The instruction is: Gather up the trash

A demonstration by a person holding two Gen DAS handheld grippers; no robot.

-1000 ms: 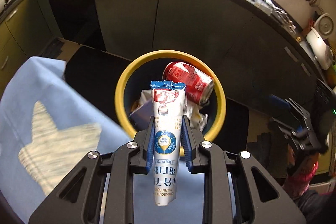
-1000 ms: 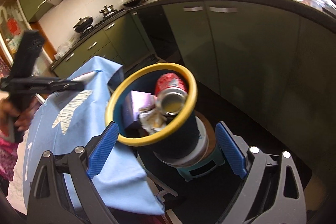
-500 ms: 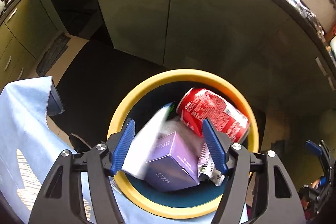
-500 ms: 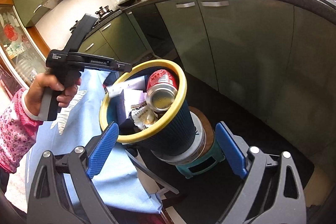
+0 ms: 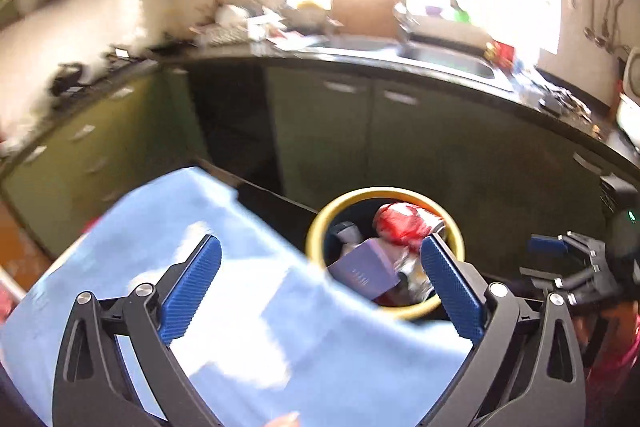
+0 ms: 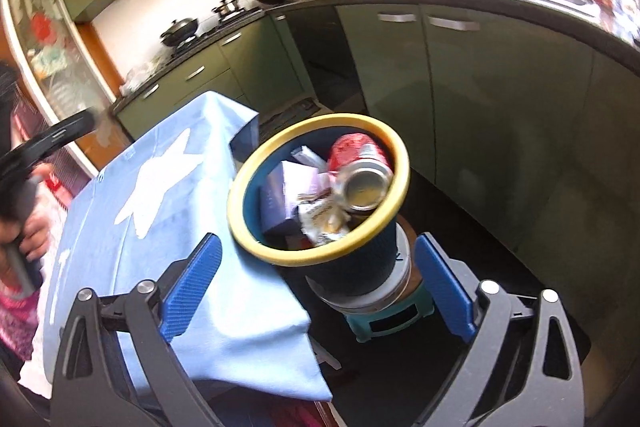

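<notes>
A dark blue trash bin with a yellow rim (image 6: 394, 151) stands on a small stool beside the table. It holds a red soda can (image 6: 362, 173), a purple box (image 6: 280, 201), crumpled wrappers (image 6: 320, 219) and a white tube end (image 6: 306, 155). The bin's rim (image 5: 316, 227), can (image 5: 404, 223) and box (image 5: 364, 267) also show in the left wrist view. My left gripper (image 5: 320, 279) is open and empty, above the table's edge and back from the bin. My right gripper (image 6: 316, 285) is open and empty, in front of the bin.
A light blue cloth with white shapes covers the table (image 6: 160, 211), also in the left wrist view (image 5: 240, 307). Green kitchen cabinets (image 6: 460, 87) and a dark counter with a sink (image 5: 440, 61) curve behind. A green stool (image 6: 384, 319) carries the bin. The floor is dark.
My left gripper let go of the tube over the bin, then drew back and tilted up, so the bin looks smaller. The tube now lies in the bin. My right gripper barely moved.
</notes>
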